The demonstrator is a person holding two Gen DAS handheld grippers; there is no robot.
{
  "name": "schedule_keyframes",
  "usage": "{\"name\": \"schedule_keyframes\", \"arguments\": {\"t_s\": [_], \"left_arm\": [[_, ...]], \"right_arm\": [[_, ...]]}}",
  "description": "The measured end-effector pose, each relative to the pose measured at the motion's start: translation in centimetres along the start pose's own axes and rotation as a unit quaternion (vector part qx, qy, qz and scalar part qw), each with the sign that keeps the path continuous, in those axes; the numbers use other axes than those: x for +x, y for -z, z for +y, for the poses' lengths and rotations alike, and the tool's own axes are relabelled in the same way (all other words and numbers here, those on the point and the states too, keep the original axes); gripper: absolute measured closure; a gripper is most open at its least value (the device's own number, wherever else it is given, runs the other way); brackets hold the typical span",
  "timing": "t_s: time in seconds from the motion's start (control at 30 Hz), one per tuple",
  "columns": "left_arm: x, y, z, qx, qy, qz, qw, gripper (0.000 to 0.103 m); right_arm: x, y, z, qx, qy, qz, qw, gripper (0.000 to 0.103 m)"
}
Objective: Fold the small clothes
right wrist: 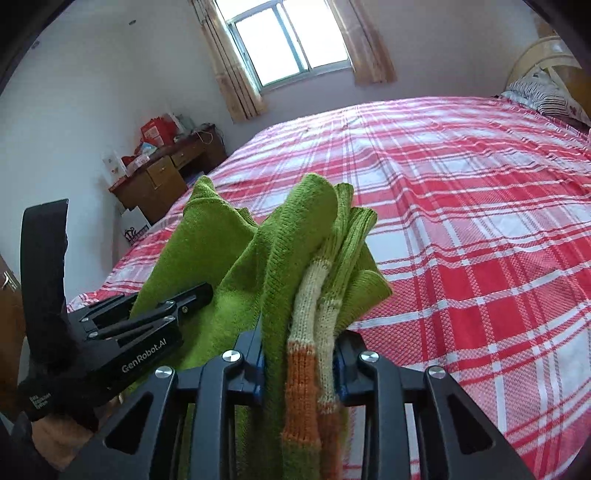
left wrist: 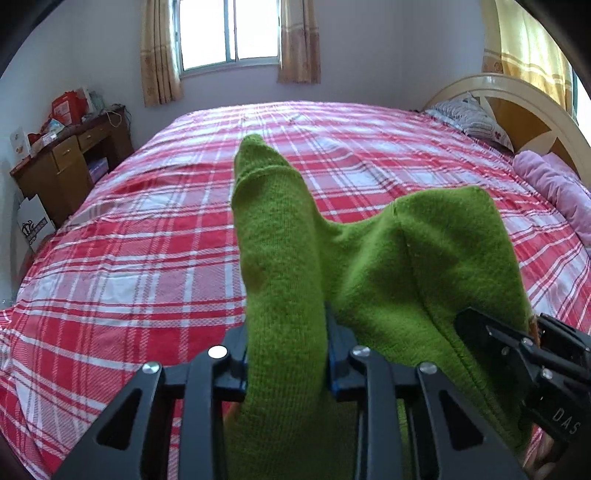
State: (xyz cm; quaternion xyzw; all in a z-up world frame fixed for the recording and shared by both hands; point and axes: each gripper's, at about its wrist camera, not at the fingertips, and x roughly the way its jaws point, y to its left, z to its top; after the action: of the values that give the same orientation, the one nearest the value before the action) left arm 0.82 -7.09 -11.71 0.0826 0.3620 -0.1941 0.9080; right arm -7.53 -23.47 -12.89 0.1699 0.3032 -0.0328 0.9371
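Room: bedroom; wide bed under a red-and-white plaid woven sheet point(left wrist: 147, 236), flat and bare
Garment: green knitted woollen sweater with cream and orange striped cuffs point(right wrist: 280, 258), soft, ribbed, bunched; held up above the bed
Left gripper point(left wrist: 286, 354): fingers clenched on a green sleeve
Right gripper point(right wrist: 299, 354): fingers clenched on the bunched cuffs
Progress: seemingly early; no finished fold visible; laying flat and folding remain

The sweater point(left wrist: 369, 251) sits at lower centre of the left wrist view, above the bed point(left wrist: 147, 240) that fills the middle of the frame. One fold runs between the fingers of the left gripper point(left wrist: 286, 369) at the bottom edge; the right gripper point(left wrist: 532, 354) is at lower right. A desk point(left wrist: 70, 162) stands at left beside the bed, the window point(left wrist: 229, 33) at top centre behind it, pillows point(left wrist: 472, 118) and the headboard point(left wrist: 517, 110) at upper right.
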Motion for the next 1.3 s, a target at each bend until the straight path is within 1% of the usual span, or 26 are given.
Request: {"name": "schedule_keyframes", "arguments": {"t_s": [0.3, 0.53, 0.77, 1.03, 1.3], "left_arm": [[-3.1, 0.3, 2.3, -0.028, -0.009, -0.021, 0.9993, 0.073], [-4.8, 1.3, 4.8, -0.049, -0.024, -0.04, 0.9977, 0.074], [-6.2, 2.4, 8.1, -0.079, -0.051, -0.046, 0.9946, 0.074], [-7.9, 2.7, 12.1, -0.107, -0.09, -0.062, 0.9882, 0.074], [-8.9, 3.6, 16.3, -0.135, -0.112, -0.074, 0.9817, 0.074]], "right_arm": [[-2.0, -0.7, 3.2, -0.025, -0.015, -0.025, 0.999, 0.076], [-2.4, -0.7, 6.1, -0.047, -0.035, -0.033, 0.998, 0.076], [-1.6, -0.4, 9.7, -0.071, -0.071, -0.028, 0.995, 0.076], [-0.6, -0.6, 14.3, -0.103, -0.107, -0.03, 0.988, 0.077], [0.7, -1.1, 18.1, -0.13, -0.135, -0.028, 0.982, 0.077]]}}
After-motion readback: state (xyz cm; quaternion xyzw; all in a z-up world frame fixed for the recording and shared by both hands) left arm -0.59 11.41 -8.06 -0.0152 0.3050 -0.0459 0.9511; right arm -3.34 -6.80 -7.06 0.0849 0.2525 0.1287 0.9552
